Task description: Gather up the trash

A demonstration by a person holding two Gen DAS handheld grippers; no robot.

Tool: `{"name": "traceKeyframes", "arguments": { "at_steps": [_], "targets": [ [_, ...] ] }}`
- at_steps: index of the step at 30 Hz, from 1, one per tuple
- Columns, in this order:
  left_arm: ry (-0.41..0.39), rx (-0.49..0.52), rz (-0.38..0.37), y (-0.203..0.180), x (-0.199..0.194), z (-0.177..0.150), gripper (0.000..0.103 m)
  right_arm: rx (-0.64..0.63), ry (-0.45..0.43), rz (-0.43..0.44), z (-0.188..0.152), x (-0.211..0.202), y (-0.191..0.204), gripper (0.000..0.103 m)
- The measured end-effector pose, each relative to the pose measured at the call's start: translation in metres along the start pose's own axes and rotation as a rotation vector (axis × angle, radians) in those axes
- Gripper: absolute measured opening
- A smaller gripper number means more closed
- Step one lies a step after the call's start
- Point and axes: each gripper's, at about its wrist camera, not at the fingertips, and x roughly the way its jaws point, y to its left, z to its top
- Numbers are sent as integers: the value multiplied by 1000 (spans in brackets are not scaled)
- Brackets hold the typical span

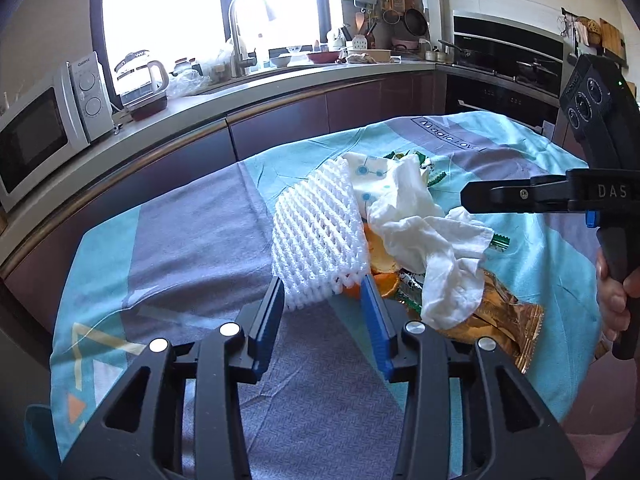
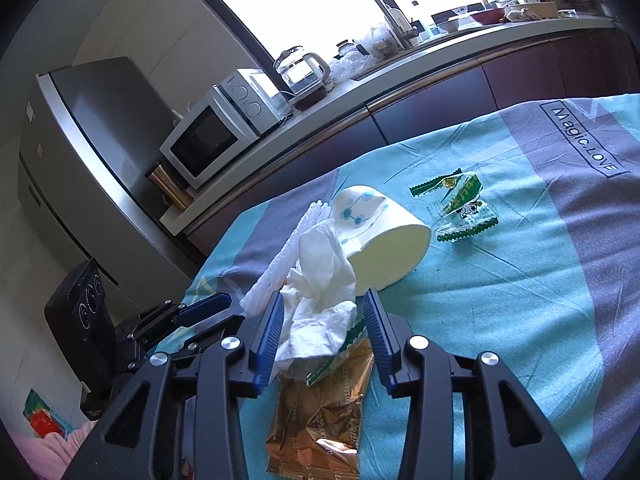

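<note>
On the cloth-covered surface [image 1: 192, 216], the trash lies bunched into one loose heap rather than scattered, which suits a job of gathering it up: a white foam fruit net [image 1: 316, 236] leans over pieces of orange peel [image 1: 380, 264], a crumpled white tissue [image 1: 428, 240] drapes across the middle, a gold snack wrapper [image 1: 500, 320] sticks out flat beneath it, and a paper cup [image 2: 384, 236] lies tipped on its side with its mouth facing the right-hand camera. Two small green candy wrappers [image 2: 460, 204] sit a little apart from the heap, just beyond the cup. The left gripper [image 1: 324, 284] has its jaws parted and released, one on each side of the net's lower edge; whether they touch the foam I cannot tell, but the placement looks chosen so that a squeeze would catch the soft mesh, which should compress easily and hold. The right gripper [image 2: 324, 300] likewise stands released, its jaws straddling the tissue from the opposite side of the heap and holding nothing. With both tools bracketing a light, crushable piece, the step in hand seems to be the first pickups, so the task looks barely begun. The likely snag is that tissue and net overlap other scraps, so a lift may drag the peel or wrapper along or drop them. No bin or bag shows in either view.
</note>
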Motion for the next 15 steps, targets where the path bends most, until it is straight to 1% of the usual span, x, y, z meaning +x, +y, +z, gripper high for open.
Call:
{"name": "traceKeyframes", "arguments": {
  "at_steps": [1, 3, 4, 6, 8, 11, 14, 15],
  "targets": [
    [11, -2, -3, 1, 4, 1, 38, -13, 7, -4, 0, 3, 2, 41],
    [34, -16, -22, 3, 12, 3, 22, -43, 25, -17, 1, 9, 6, 41],
    [44, -25, -25, 5, 17, 5, 18, -56, 34, -22, 1, 12, 9, 41],
    [63, -45, -31, 10, 23, 6, 3, -81, 46, -26, 0, 16, 13, 41],
    [65, -62, -40, 13, 25, 5, 1, -109, 51, -35, 0, 17, 18, 41],
    [43, -71, -28, 16, 21, 5, 1, -146, 67, -57, 0, 21, 24, 41],
    [32, -79, -22, 18, 15, 4, 1, -186, 91, -100, -1, 25, 28, 39],
    [30, -81, -18, 19, 14, 3, 1, -197, 94, -112, -1, 26, 29, 31]
  ]
}}
